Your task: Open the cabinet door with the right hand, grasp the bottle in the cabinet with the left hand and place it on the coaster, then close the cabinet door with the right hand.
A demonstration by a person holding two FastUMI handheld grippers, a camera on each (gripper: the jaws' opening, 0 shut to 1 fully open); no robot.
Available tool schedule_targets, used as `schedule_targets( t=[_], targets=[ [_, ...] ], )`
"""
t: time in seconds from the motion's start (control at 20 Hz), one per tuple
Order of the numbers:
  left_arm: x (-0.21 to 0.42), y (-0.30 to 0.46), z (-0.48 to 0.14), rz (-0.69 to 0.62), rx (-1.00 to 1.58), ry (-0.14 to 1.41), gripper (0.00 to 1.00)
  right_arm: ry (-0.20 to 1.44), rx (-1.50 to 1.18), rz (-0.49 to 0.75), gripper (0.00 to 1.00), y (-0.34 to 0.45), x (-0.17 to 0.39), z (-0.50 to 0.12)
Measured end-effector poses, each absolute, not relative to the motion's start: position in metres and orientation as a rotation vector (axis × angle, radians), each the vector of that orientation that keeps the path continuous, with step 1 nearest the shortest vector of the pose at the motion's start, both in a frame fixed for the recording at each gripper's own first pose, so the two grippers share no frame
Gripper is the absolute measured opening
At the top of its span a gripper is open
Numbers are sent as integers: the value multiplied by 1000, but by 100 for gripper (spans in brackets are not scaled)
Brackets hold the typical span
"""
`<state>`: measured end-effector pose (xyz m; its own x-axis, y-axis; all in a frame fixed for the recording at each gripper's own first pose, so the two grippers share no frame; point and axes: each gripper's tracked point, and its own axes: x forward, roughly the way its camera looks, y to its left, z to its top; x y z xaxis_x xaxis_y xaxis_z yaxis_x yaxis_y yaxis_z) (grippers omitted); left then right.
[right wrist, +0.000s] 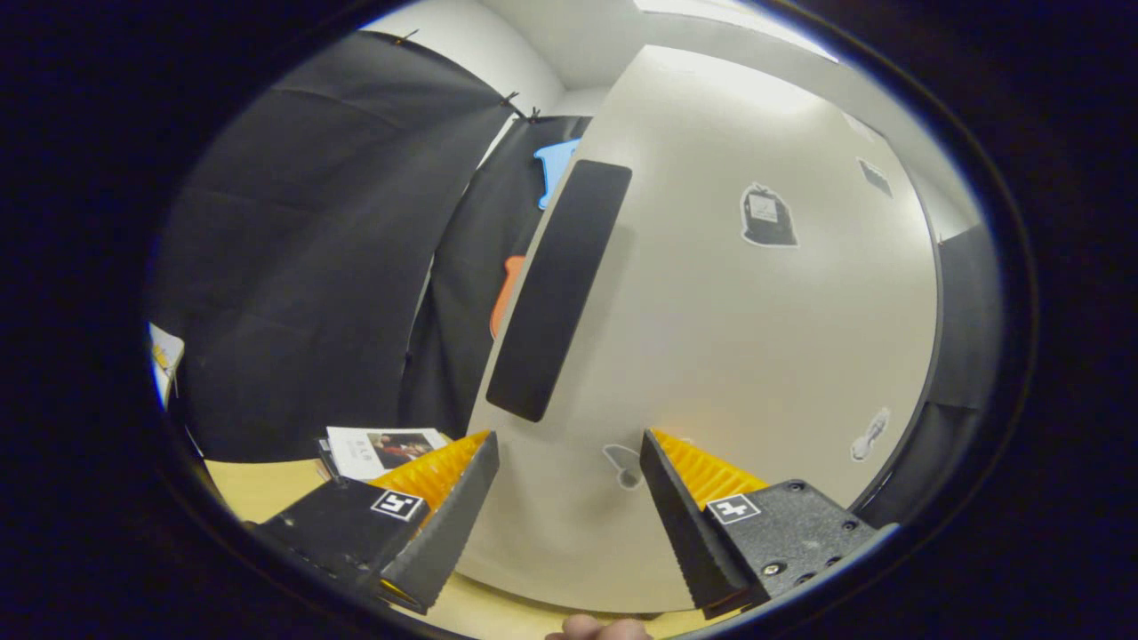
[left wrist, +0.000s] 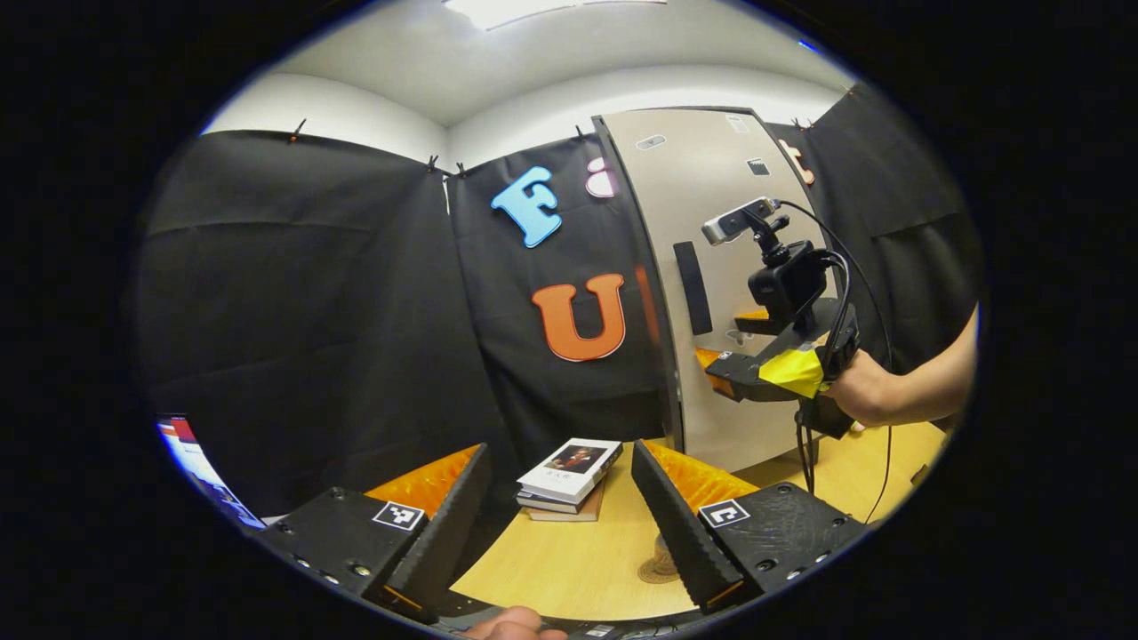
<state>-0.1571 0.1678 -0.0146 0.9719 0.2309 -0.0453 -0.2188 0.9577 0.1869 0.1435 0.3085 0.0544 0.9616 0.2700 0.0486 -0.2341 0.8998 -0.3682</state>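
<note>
Holding my right gripper (right wrist: 569, 498) up close to the closed cabinet door (right wrist: 756, 356), fingers spread and empty, because the dark vertical handle (right wrist: 558, 293) just up and left of them is what I judge must be taken first. My left gripper (left wrist: 560, 516) waits low over the desk (left wrist: 569, 560), fingers also spread and empty, near the book stack (left wrist: 569, 476) and the round coaster (left wrist: 660, 564) partly behind its finger. Bottle: presumably behind the shut door, unseen.

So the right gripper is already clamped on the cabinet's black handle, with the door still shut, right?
Not clamped: in the right gripper view the right gripper is open, with the black handle up and to the left beyond its fingers, ungrasped. The cabinet door does look shut.
</note>
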Motion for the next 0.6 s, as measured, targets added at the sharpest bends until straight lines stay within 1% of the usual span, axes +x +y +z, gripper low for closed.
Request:
schedule_targets(
  t=[0.05,0.1,0.15,0.2,0.45,0.6],
  targets=[
    [-150,165,-14,205,180,59,96,-96,-354,242,100,299,144,56],
    [-141,160,-15,176,172,58,100,-94,-330,227,100,289,138,59],
    [-131,153,-19,140,158,55,100,-89,-307,212,100,278,128,60],
    [-120,143,-22,92,138,54,96,-75,-291,186,100,264,118,59],
    [-65,98,-35,-102,75,41,96,-57,-164,4,100,178,56,61],
    [-32,74,-36,-146,7,29,96,-58,-102,-90,100,138,27,56]
  ],
)
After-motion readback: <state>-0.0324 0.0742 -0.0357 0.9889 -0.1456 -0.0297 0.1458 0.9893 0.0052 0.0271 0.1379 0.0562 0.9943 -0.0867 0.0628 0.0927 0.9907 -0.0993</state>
